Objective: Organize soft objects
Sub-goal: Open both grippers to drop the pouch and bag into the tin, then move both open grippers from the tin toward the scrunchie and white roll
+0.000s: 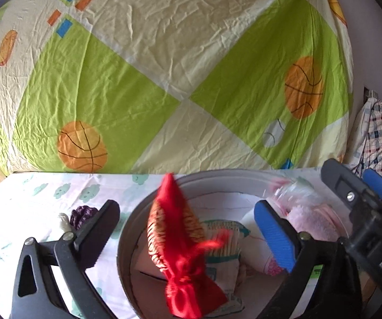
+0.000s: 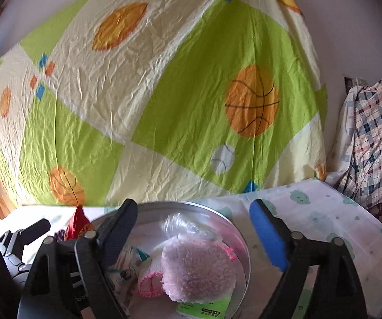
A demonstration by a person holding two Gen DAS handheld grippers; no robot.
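A round metal tin (image 1: 127, 228) stands on the table and holds soft things. In the left wrist view my left gripper (image 1: 188, 228) is open, with a red and gold drawstring pouch (image 1: 180, 244) between its fingers over the tin, apparently loose. A tissue pack (image 1: 225, 242) and a fluffy pink item (image 1: 313, 220) lie inside. In the right wrist view my right gripper (image 2: 193, 236) is open and empty above the tin (image 2: 241, 228), over the fluffy pink item (image 2: 199, 271). The pouch's (image 2: 78, 223) tip shows at left.
A purple yarn ball (image 1: 83, 215) and a pale yarn piece (image 1: 64, 222) lie on the cloud-print tablecloth (image 1: 31, 212) left of the tin. A basketball-print sheet (image 1: 164, 66) hangs behind. Plaid cloth (image 2: 374, 143) is piled at right. A green pack (image 2: 204, 308) lies in the tin.
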